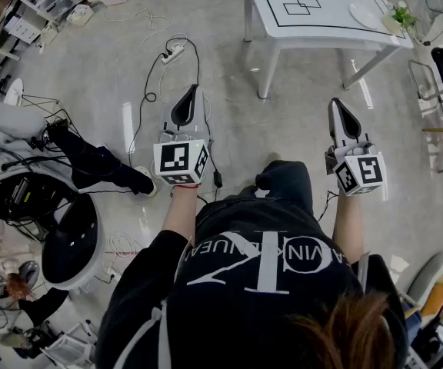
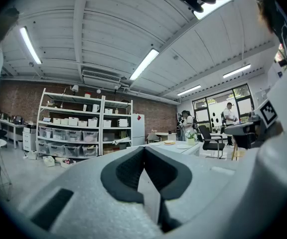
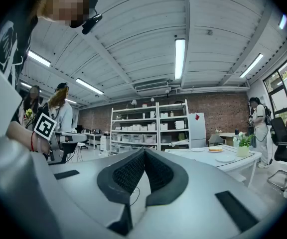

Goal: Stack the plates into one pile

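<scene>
— Tongs holding anything?
— No. The left gripper (image 1: 193,91) and right gripper (image 1: 335,103) are both clenched, empty, level.
— And the plates (image 1: 365,15)?
— One o'clock, spread apart on the table (image 1: 321,23).

Three plates (image 1: 364,15) lie apart on the table (image 1: 325,20).

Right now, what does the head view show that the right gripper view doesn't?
Head view only: power strip on the floor; left gripper from above, shut. Right gripper view only: ceiling lights, shelving, brick wall. Both: right gripper, shut; white table with plates and plant.
</scene>
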### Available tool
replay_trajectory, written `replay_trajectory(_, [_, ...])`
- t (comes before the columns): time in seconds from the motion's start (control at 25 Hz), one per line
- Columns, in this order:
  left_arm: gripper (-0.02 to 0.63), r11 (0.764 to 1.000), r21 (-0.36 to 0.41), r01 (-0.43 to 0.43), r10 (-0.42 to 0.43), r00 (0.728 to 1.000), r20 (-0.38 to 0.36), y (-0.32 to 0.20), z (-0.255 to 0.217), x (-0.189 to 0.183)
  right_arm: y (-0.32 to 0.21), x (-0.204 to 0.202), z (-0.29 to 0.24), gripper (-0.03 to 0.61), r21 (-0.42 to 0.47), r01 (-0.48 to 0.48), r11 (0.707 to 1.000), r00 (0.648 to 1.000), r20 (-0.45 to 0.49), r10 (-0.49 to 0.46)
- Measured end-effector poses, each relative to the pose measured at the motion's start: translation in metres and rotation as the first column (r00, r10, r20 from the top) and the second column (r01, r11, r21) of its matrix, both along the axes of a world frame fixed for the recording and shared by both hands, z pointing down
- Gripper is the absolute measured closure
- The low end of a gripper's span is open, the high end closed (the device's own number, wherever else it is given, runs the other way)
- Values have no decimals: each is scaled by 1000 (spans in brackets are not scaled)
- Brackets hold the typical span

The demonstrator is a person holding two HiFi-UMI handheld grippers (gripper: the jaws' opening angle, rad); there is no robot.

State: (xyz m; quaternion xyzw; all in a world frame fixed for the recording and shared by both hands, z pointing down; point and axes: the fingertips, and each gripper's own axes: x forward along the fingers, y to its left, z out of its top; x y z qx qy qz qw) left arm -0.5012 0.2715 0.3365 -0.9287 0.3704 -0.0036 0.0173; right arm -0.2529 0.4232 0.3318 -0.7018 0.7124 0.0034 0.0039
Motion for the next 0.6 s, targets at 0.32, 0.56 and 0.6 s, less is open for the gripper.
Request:
replay_trajectory(0.32, [603,1000,-12,-10,10,1000,-4,65,17,53,69,52,21,578,-6,-17,1000,1000,26,17])
replay_trajectory(0.56, [603,999,-33,-41,41,999,-4,8,7,16,14,8,11,580,-23,-25,999,999,23,25])
replay_trajectory(0.6, [603,998,-34,-49,49,999,-6,4,7,13,11,4,11,578,-25,-29,999,999,22,29])
